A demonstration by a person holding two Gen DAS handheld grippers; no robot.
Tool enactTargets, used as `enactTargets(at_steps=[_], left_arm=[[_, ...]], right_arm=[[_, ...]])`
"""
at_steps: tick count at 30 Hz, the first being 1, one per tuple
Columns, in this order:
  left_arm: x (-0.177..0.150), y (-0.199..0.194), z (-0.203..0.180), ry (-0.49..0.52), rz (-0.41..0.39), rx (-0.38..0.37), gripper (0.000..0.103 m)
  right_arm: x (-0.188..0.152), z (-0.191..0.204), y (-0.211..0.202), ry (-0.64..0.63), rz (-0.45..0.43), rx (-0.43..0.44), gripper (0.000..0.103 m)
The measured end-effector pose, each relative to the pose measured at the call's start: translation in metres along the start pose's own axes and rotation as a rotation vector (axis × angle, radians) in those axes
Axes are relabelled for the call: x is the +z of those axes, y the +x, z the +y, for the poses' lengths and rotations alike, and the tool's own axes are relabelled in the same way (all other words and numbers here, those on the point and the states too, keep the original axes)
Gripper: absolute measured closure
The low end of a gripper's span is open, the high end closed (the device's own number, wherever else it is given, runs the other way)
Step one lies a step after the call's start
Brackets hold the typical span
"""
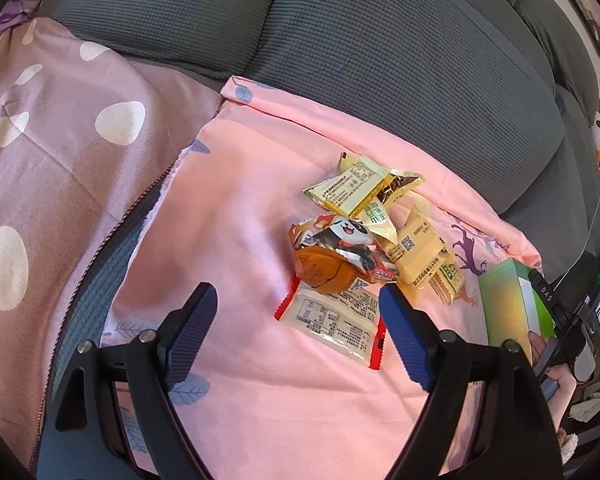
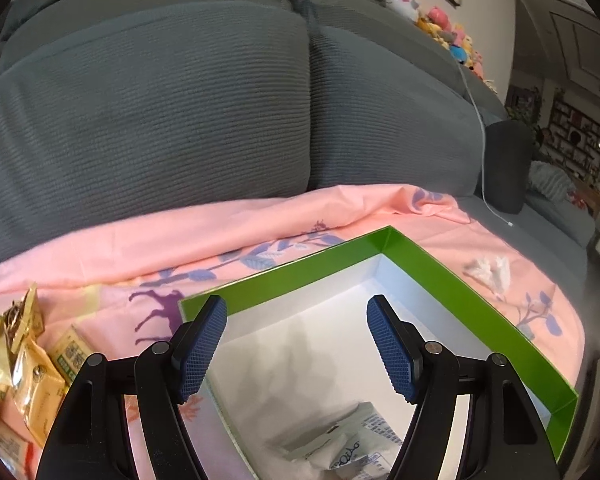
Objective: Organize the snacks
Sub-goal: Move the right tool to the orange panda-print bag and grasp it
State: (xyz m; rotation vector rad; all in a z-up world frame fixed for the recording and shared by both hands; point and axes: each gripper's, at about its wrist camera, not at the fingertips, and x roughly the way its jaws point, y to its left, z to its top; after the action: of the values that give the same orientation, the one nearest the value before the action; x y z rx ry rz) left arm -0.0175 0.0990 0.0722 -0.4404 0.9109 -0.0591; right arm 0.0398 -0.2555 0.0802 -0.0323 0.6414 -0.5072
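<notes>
- Left gripper (image 1: pixel 298 308) hangs over the pink blanket (image 1: pixel 236 184) with its fingers spread wide, nothing between them.
- Right under it lies a flat clear packet with red ends (image 1: pixel 332 322), and an orange panda-print snack (image 1: pixel 336 256) sits on that packet's far edge.
- Beyond the panda snack, a heap of yellow wrappers (image 1: pixel 364 186) piles up toward the blanket's back edge, near the grey sofa cushions (image 1: pixel 380 60).
- More yellow packets (image 1: pixel 424 256) trail off toward the green box (image 1: pixel 508 300) at the blanket's right side.
- Right gripper (image 2: pixel 296 344) is over that green box (image 2: pixel 440 272), fingers also wide apart and holding nothing.
- Inside the box, on its white floor near the front, a white printed packet (image 2: pixel 356 444) lies partly hidden by the gripper.
- A crumpled white tissue (image 2: pixel 490 274) rests on the blanket just past the box's right wall.
- Plush toys (image 2: pixel 440 20) line the sofa top.
</notes>
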Motion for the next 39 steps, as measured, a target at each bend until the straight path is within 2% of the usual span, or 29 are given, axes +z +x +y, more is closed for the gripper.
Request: enactTargets(at_steps=[2, 4, 5, 6, 8, 11, 13, 15, 17, 20, 22, 26, 28, 30, 31, 33, 35, 39], left_arm=[[0.002, -0.002, 0.003, -0.006, -0.007, -0.002, 0.019], [0.005, -0.005, 0.009, -0.026, -0.019, -0.007, 0.016], [0.006, -0.006, 0.012, -0.038, -0.025, -0.005, 0.015], [0.008, -0.007, 0.015, -0.051, -0.029, -0.001, 0.015], [0.01, -0.007, 0.023, -0.076, -0.028, 0.004, 0.015], [0.013, -0.005, 0.033, -0.1, -0.005, 0.004, 0.015], [0.014, -0.003, 0.038, -0.109, 0.012, 0.006, 0.015], [0.015, -0.003, 0.045, -0.127, 0.021, 0.006, 0.015], [0.016, -0.003, 0.053, -0.15, 0.031, 0.001, 0.015], [0.019, -0.005, 0.068, -0.192, 0.029, 0.032, 0.015], [0.02, -0.007, 0.078, -0.221, 0.021, 0.054, 0.015], [0.019, -0.009, 0.092, -0.267, 0.021, 0.047, 0.015], [0.019, -0.01, 0.094, -0.268, 0.025, 0.046, 0.015], [0.02, -0.011, 0.095, -0.272, 0.022, 0.047, 0.015], [0.022, -0.01, 0.095, -0.275, 0.02, 0.044, 0.015], [0.022, -0.009, 0.092, -0.271, 0.021, 0.032, 0.015], [0.022, -0.01, 0.088, -0.257, 0.025, 0.019, 0.015], [0.021, -0.01, 0.076, -0.223, 0.026, 0.0, 0.015]], right_arm=[[0.001, 0.004, -0.009, -0.009, 0.003, 0.013, 0.03], [0.004, 0.011, -0.022, -0.006, 0.014, 0.062, 0.03], [0.006, 0.017, -0.03, -0.006, 0.027, 0.106, 0.029], [0.007, 0.024, -0.038, -0.01, 0.037, 0.158, 0.022], [0.009, 0.044, -0.053, -0.034, 0.075, 0.303, 0.014], [0.004, 0.086, -0.067, -0.083, 0.201, 0.562, 0.014], [-0.001, 0.122, -0.071, -0.13, 0.316, 0.719, 0.013], [-0.005, 0.152, -0.074, -0.176, 0.41, 0.784, 0.013], [-0.009, 0.179, -0.079, -0.223, 0.468, 0.838, 0.013], [-0.014, 0.211, -0.085, -0.266, 0.531, 0.887, 0.013], [-0.016, 0.228, -0.081, -0.285, 0.57, 0.882, 0.013], [-0.029, 0.248, -0.071, -0.329, 0.594, 0.81, 0.013], [-0.035, 0.25, -0.063, -0.339, 0.577, 0.744, 0.014], [-0.041, 0.246, -0.05, -0.341, 0.596, 0.707, 0.015], [-0.044, 0.247, -0.045, -0.339, 0.614, 0.715, 0.017], [-0.05, 0.245, -0.039, -0.337, 0.663, 0.763, 0.04], [-0.053, 0.24, -0.039, -0.326, 0.683, 0.801, 0.044], [-0.048, 0.212, -0.057, -0.314, 0.601, 0.811, 0.046]])
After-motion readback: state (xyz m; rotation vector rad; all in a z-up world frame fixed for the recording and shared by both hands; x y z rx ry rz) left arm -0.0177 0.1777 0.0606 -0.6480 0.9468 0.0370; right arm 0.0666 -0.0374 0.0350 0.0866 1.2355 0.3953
